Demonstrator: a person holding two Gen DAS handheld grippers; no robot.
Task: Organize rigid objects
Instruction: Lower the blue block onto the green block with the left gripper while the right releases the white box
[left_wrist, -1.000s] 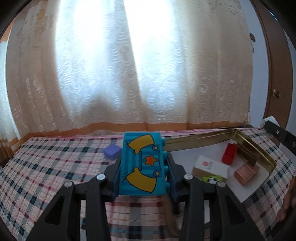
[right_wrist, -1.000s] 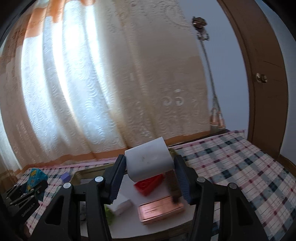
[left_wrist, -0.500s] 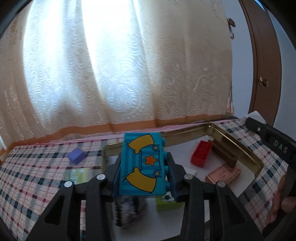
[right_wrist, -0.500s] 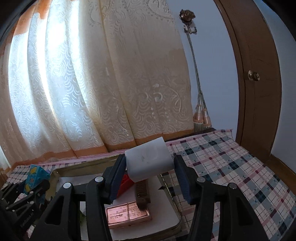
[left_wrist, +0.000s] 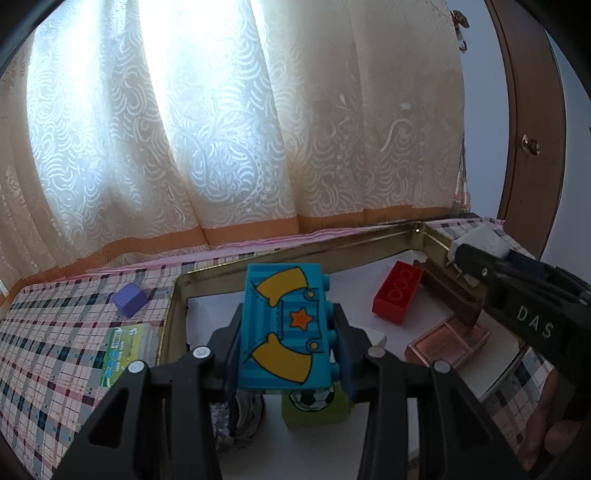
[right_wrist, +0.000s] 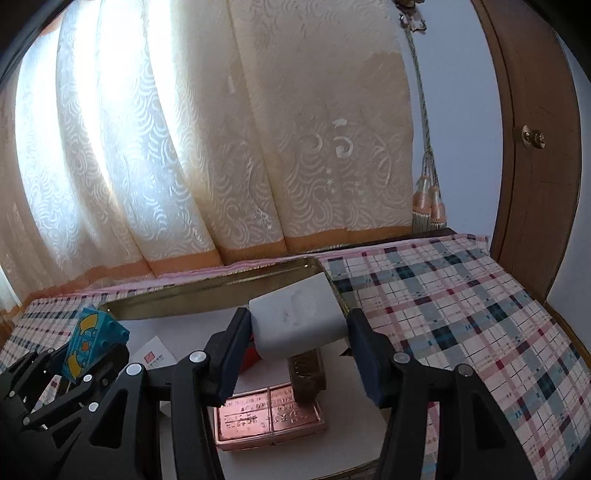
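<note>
Plaid table, gold tray (left_wrist: 173, 317) rim just past both jaws. Left gripper (left_wrist: 286, 343) clamps a teal block (left_wrist: 284, 328) hiding stuff underneath; right gripper (right_wrist: 299, 332) pinches a white block (right_wrist: 295, 321).

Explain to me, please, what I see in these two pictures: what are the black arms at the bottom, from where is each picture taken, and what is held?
There is no robot here. A person holds one black two-finger gripper in each hand, and a wide-angle camera on each gripper looks forward along its fingers.

The left wrist picture shows the left gripper shut on a turquoise plastic toy brick with yellow shapes and an orange star. The right wrist picture shows the right gripper shut on a plain white rounded block.

Below them is a table with a checked pink and blue cloth. On it stands a gold metal tray lined with white paper. In the tray lie a red plastic brick, a copper-coloured flat box, a brown brush-like block and a green cube with a football picture. Outside the tray, on the cloth, lie a small purple cube and a green and white packet.
</note>
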